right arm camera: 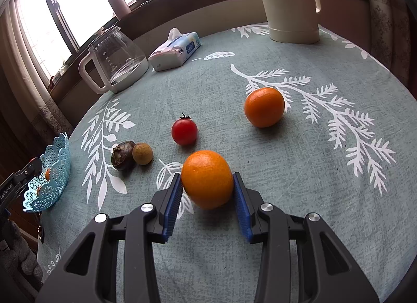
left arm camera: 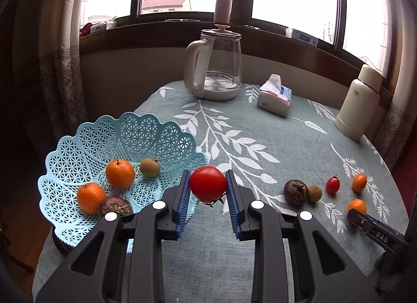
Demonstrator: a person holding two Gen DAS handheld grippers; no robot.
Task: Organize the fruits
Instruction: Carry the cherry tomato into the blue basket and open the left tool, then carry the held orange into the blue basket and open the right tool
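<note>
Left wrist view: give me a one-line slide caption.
Left gripper holds a tomato beside the basket, which already holds two oranges.

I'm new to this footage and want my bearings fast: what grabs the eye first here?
A red tomato held between the left gripper jaws, just right of the blue lattice basket holding two oranges. The right gripper jaws flank an orange on the leaf-print tablecloth, with a cherry tomato just beyond.
</note>
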